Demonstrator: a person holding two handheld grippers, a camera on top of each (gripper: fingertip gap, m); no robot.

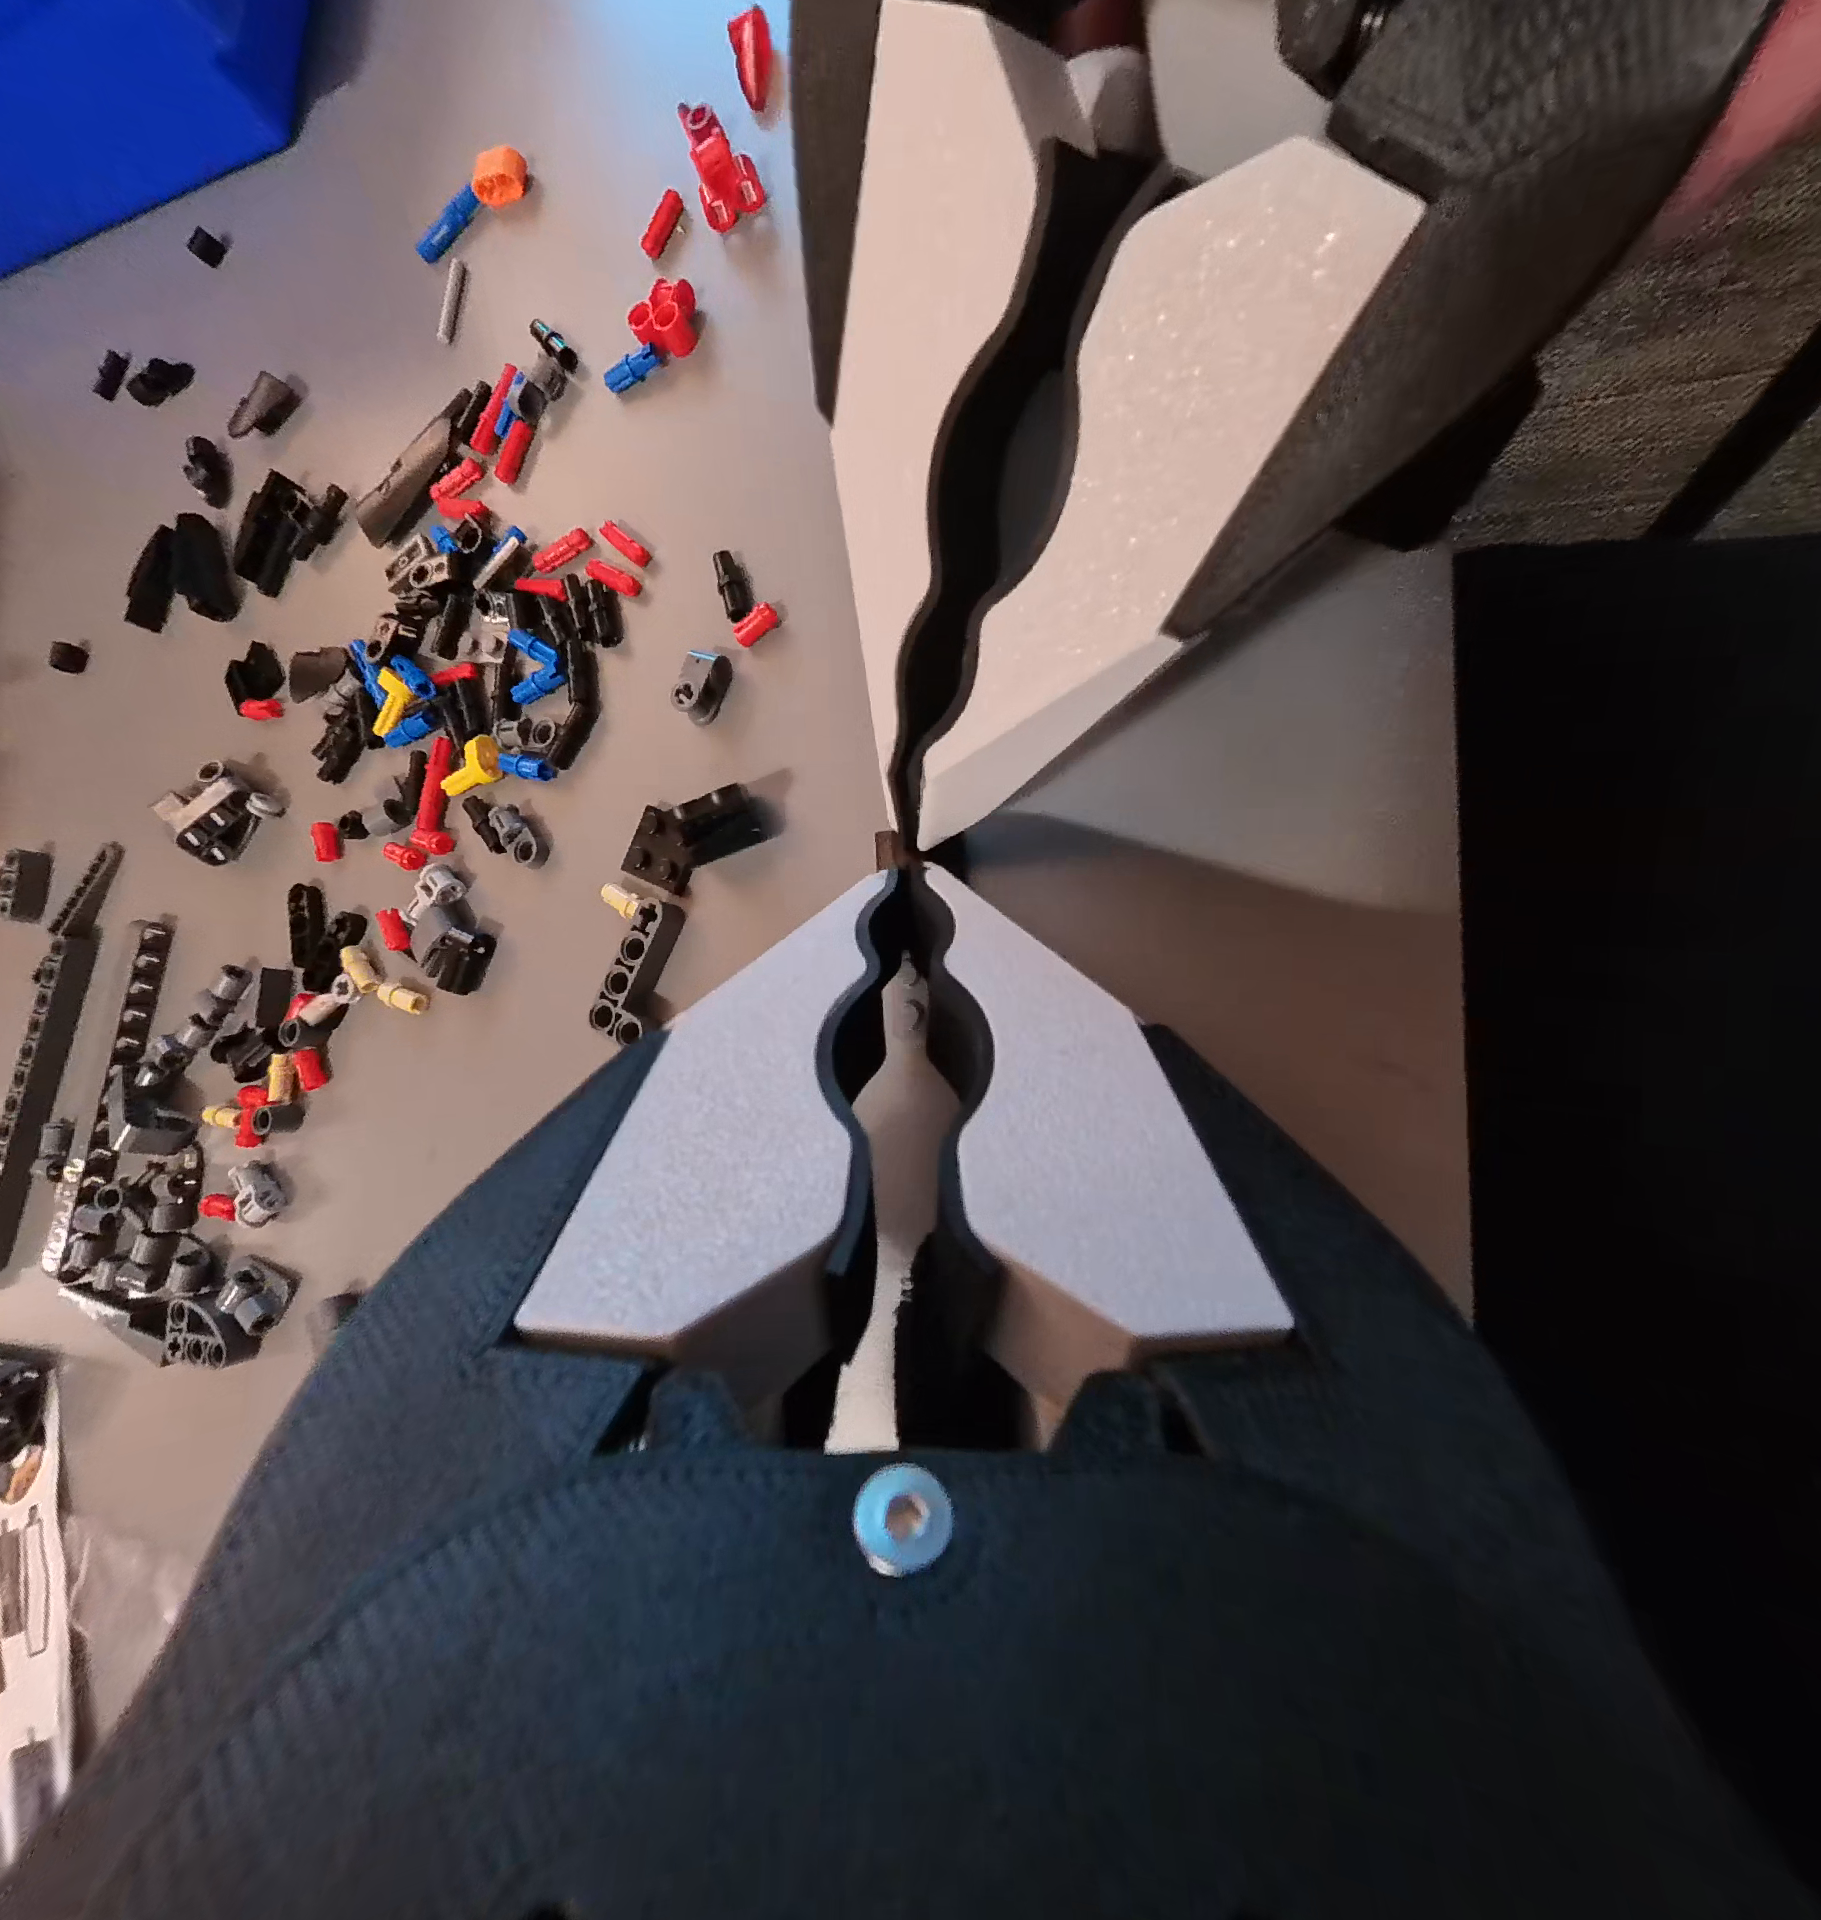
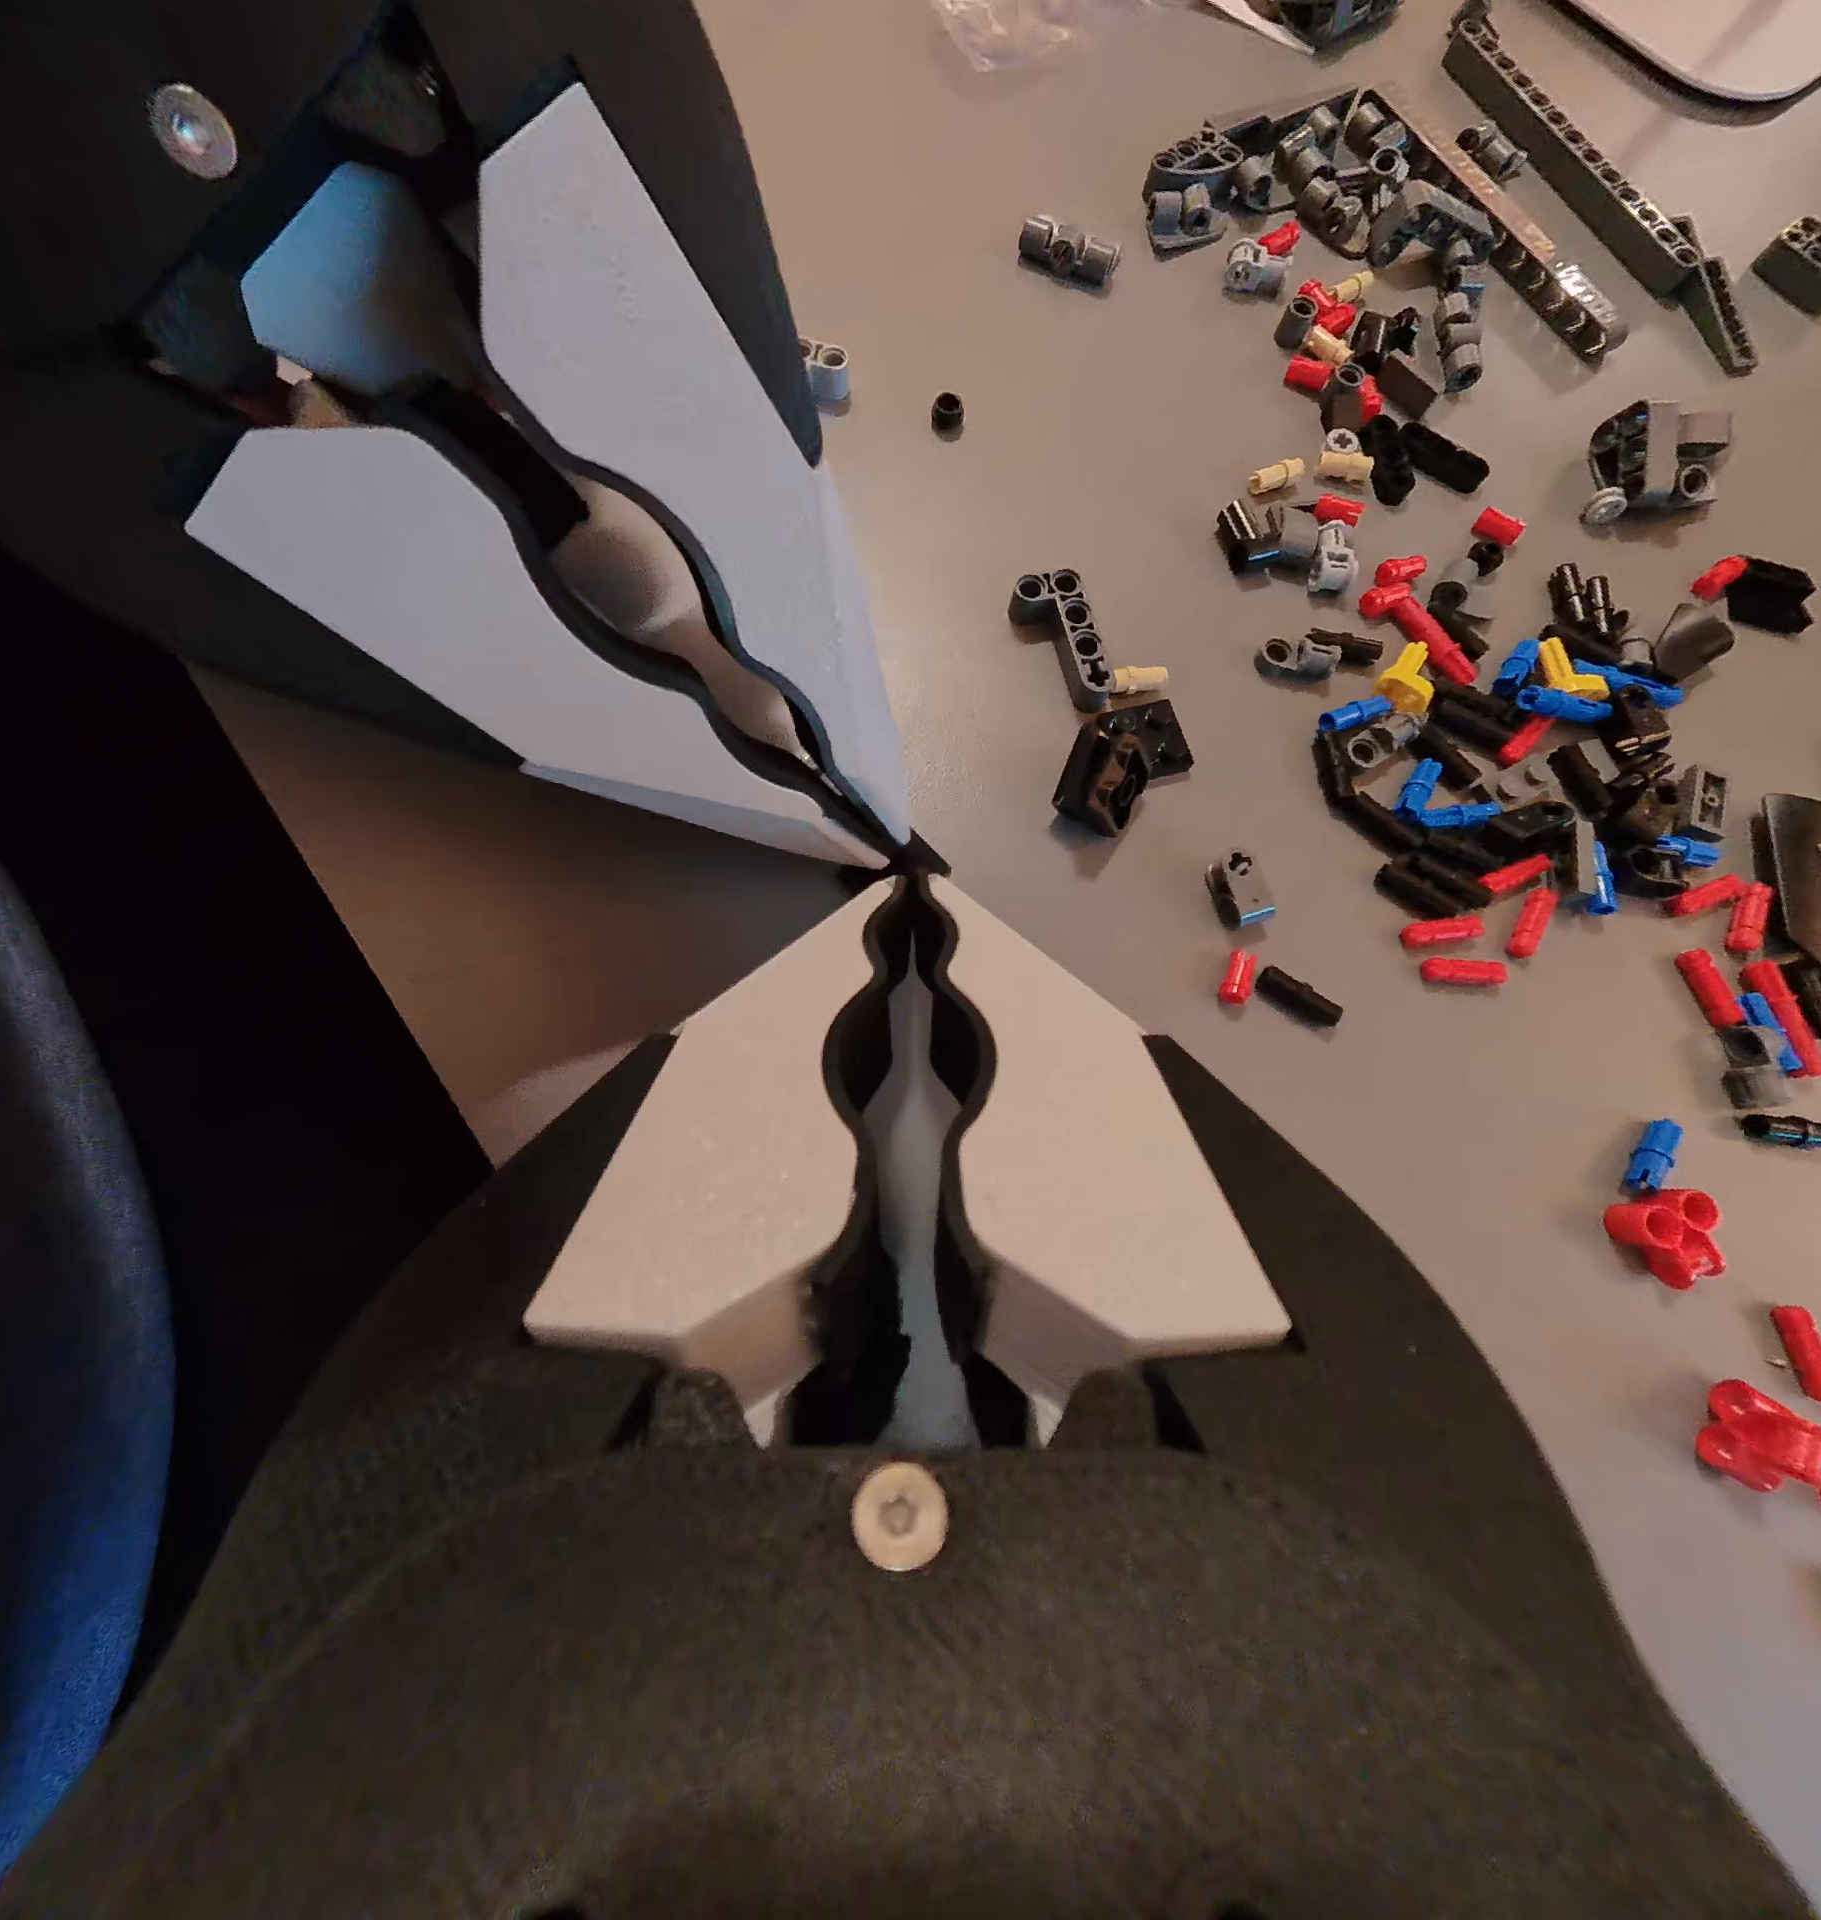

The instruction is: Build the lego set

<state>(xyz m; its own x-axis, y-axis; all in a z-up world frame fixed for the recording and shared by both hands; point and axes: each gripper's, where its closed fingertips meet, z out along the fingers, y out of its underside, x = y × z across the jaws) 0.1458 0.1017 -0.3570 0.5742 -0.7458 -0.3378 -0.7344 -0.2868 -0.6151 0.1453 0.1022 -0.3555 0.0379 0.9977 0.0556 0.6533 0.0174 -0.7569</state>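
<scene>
- Left wrist view: my left gripper [image 1: 911, 883], grey wedge fingers in a dark blue textured body, has its fingers pressed together at the tips. A small dark brown piece [image 1: 893, 849] sits right at those tips; I cannot tell whether it is clamped.
- The right gripper [image 1: 911, 805] comes in from above, tip to tip with mine, fingers together at the points.
- The scattered pile of small black, red, blue and yellow plastic lego pieces [image 1: 449, 665] lies on the grey tabletop [image 1: 740, 436] to the left of my fingers, well apart from them. A black studded plate [image 1: 677, 836] is the nearest piece.
- Right wrist view: my right gripper [image 2: 911, 899], grey fingers in a black body, is closed at the tips, meeting the left gripper [image 2: 885, 847] from the upper left.
- Here the lego pieces [image 2: 1508, 727] spread to the right of my fingers, untouched.
</scene>
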